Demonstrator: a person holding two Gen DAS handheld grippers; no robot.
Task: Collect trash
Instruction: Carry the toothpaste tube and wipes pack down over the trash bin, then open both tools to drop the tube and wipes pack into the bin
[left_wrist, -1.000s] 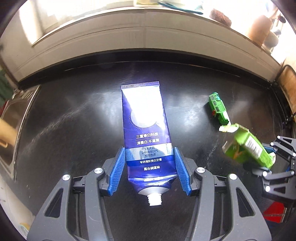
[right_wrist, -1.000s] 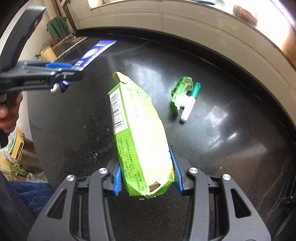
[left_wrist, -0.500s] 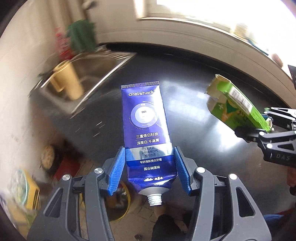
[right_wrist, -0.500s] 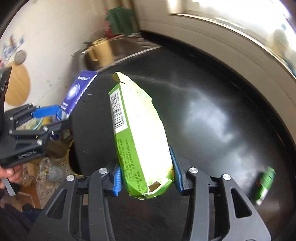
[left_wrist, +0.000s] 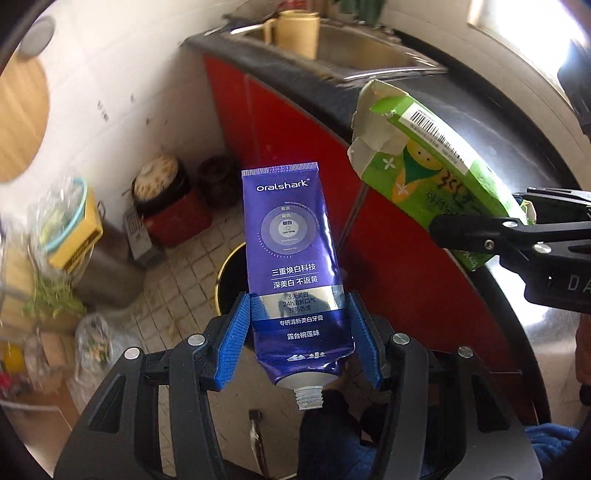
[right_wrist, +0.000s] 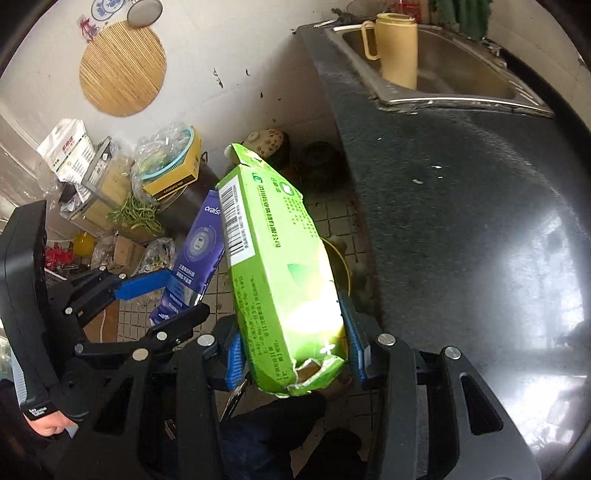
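Note:
My left gripper (left_wrist: 301, 343) is shut on a blue toothpaste tube (left_wrist: 291, 254), uncapped, with its nozzle pointing back toward the camera. My right gripper (right_wrist: 293, 350) is shut on a crushed green carton (right_wrist: 280, 266). Both are held out past the counter edge, above the tiled floor. A round black bin with a yellow rim (left_wrist: 231, 273) stands on the floor directly under the tube; its rim (right_wrist: 341, 264) also shows beside the carton in the right wrist view. In the left wrist view the carton (left_wrist: 436, 166) and the right gripper (left_wrist: 480, 230) appear at right. The tube (right_wrist: 195, 254) shows left of the carton.
The black countertop (right_wrist: 461, 221) with red cabinet fronts (left_wrist: 295, 122) runs to the right, with a steel sink (right_wrist: 461, 81) holding a yellow jug (right_wrist: 399, 48). Floor clutter at left: boxes, bags, a metal container (left_wrist: 107, 266), jars (left_wrist: 162, 184). A person's hand (right_wrist: 46, 424) grips the left handle.
Both grippers swung left, off the countertop and out over the floor, still holding the tube and the carton. The bin has come into view below. The green items on the counter have dropped out of view.

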